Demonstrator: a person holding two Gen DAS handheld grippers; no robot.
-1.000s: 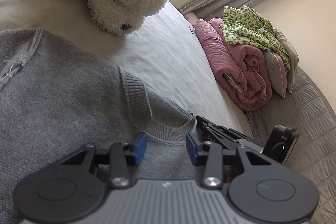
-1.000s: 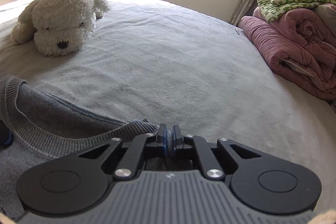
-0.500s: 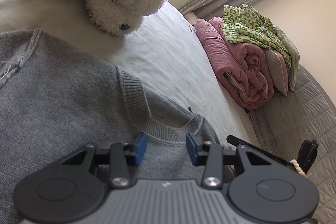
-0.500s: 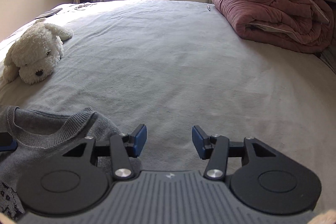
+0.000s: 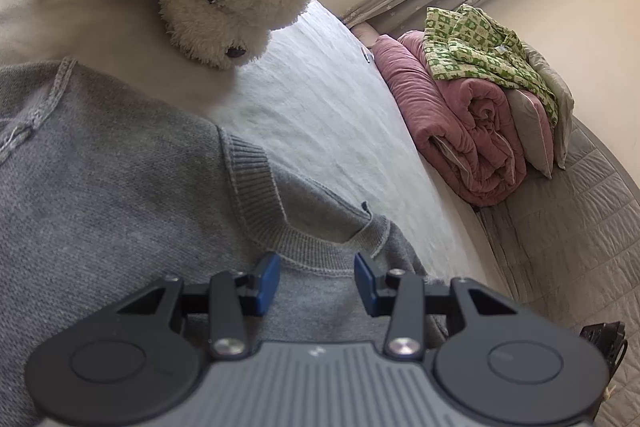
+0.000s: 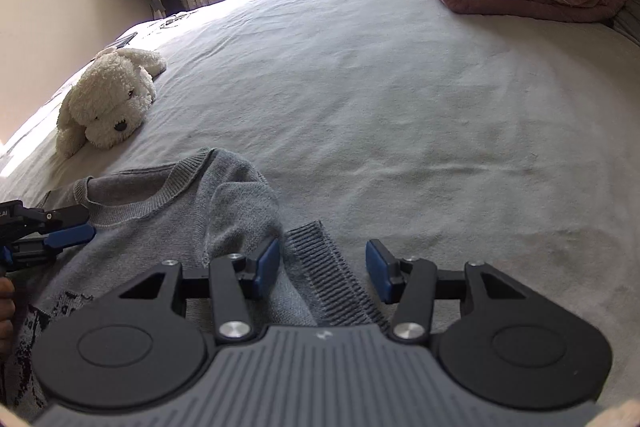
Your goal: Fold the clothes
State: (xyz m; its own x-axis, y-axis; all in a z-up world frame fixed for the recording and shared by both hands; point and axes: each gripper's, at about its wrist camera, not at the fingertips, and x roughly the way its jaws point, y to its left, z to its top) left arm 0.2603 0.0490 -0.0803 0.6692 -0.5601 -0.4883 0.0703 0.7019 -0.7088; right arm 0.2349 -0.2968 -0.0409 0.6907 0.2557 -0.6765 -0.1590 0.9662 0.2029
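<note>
Jaws of the left gripper (image 5: 316, 281) and right gripper (image 6: 322, 269) stand apart, holding nothing, above the grey sweater (image 5: 120, 187).

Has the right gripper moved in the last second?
Yes. The right gripper has pulled back from the sweater collar it pinched, to its cuff; the toy dog looks farther off. Its jaws have just been opening, gripping nothing.

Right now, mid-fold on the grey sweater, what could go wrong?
1. The sleeve lies bunched beside the collar, so it may crease into the fold.
2. The right hand-held gripper is open over the ribbed cuff; a grab could catch only the cuff.
3. The plush dog lies close; a swing could hit it.
</note>
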